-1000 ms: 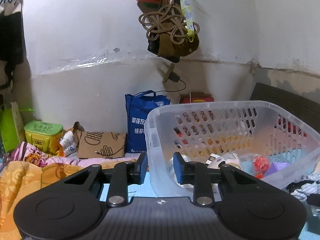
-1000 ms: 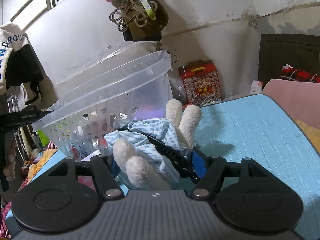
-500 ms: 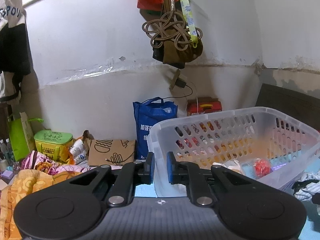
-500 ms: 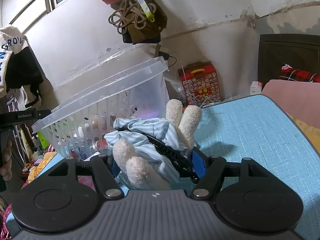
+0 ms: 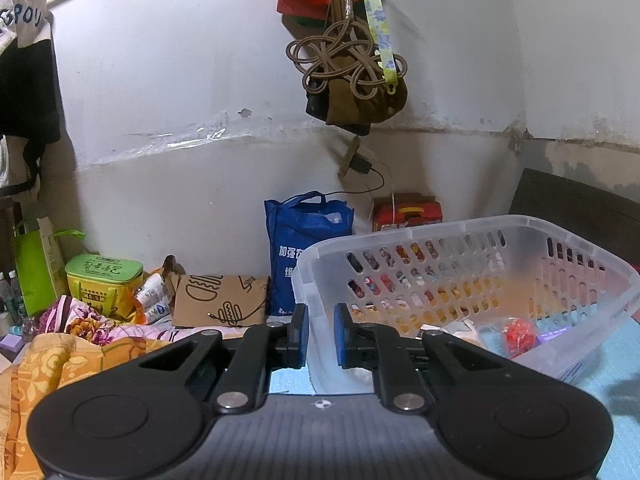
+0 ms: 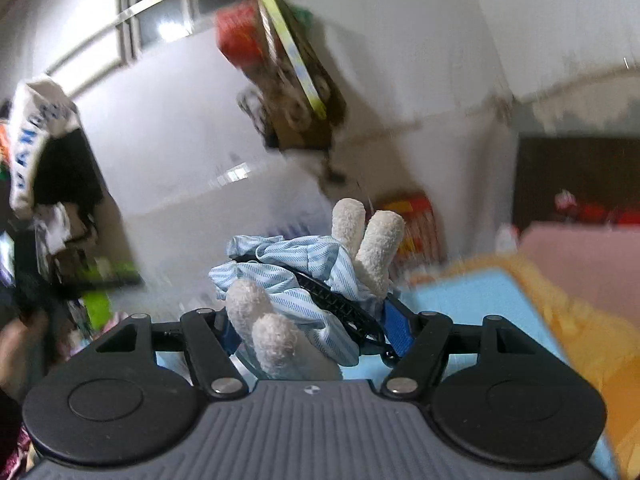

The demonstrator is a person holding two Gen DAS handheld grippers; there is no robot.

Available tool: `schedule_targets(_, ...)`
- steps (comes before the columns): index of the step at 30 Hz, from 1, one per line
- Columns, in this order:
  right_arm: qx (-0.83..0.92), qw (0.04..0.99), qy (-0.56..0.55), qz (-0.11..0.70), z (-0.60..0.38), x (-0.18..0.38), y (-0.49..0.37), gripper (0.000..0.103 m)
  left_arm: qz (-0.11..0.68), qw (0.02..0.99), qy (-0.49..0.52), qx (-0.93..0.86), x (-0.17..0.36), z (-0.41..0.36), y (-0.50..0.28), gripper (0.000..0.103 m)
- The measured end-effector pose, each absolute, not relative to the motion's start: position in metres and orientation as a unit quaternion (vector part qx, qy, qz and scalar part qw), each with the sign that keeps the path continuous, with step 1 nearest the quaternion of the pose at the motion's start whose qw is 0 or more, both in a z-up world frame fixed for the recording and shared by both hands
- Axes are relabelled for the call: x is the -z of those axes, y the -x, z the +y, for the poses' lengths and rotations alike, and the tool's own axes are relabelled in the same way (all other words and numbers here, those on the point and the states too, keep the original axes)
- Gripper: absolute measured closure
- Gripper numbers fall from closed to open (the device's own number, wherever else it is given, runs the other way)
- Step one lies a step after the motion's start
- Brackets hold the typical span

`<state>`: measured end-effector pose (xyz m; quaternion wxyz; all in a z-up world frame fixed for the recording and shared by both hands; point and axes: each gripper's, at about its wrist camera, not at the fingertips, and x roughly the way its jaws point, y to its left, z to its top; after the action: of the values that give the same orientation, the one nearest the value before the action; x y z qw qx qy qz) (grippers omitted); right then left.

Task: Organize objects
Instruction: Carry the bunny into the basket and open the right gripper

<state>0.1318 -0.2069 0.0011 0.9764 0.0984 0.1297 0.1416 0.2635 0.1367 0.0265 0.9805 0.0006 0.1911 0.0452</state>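
Observation:
A clear plastic basket (image 5: pixel 472 276) with slotted walls stands on the blue mat, with a red item (image 5: pixel 518 330) and other small things inside. My left gripper (image 5: pixel 321 334) is shut on the basket's near corner wall, one pad on each side of it. My right gripper (image 6: pixel 312 330) is shut on a plush toy (image 6: pixel 304 280) in blue-striped cloth with white fuzzy limbs and a black strap. It holds the toy up in the air. The basket does not show in the blurred right wrist view.
A blue tote bag (image 5: pixel 304 248), a brown paper bag (image 5: pixel 222 306) and a green box (image 5: pixel 102 284) stand by the wall. Bags and cords (image 5: pixel 348 64) hang overhead. Orange floral cloth (image 5: pixel 52 364) lies at left. A red box (image 5: pixel 408 212) stands behind the basket.
My left gripper closed onto the basket's corner wall. My right gripper swung up and away with the plush toy, so the basket left its view and the picture is blurred.

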Motion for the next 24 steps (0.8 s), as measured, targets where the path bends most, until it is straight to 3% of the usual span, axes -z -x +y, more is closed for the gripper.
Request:
schedule_targets(3,-0.143,0.982,-0.042,0.115,-0.178,-0.041,-0.143,0.032,0.193,0.98,0.003,-0.041,-0.026,0.139,-0.264,0.086)
schedule_targets(6,-0.144,0.978,-0.009,0.15,-0.15,-0.066,-0.185,0.031,0.194,0.98,0.003,-0.04,-0.026,0.139,-0.264,0.086)
schedule_targets(10,-0.144,0.96,0.014,0.24,-0.119,-0.076,-0.255,0.031,0.194,0.98,-0.002,-0.042,-0.026,0.138,-0.264,0.085)
schedule_targets(14,-0.152,0.953,0.02,0.262,-0.102,-0.073,-0.278,0.031,0.195,0.98,-0.01,-0.042,-0.025,0.137,-0.264,0.084)
schedule_targets(15,-0.156,0.952,0.02,0.262,-0.1,-0.071,-0.28,0.03,0.195,0.98,-0.01,-0.041,-0.025,0.137,-0.265,0.084)
schedule_targets(17,-0.163,0.951,0.035,0.261,-0.093,-0.067,-0.286,0.009,0.196,0.98,-0.009,-0.04,-0.024,0.138,-0.265,0.084)
schedule_targets(18,-0.155,0.952,0.05,0.258,-0.089,-0.065,-0.288,0.006,0.196,0.98,-0.008,-0.039,-0.025,0.138,-0.265,0.084)
schedule_targets(24,-0.124,0.974,-0.018,0.189,-0.121,-0.058,-0.25,0.0,0.197,0.98,-0.009,-0.039,-0.024,0.138,-0.265,0.083)
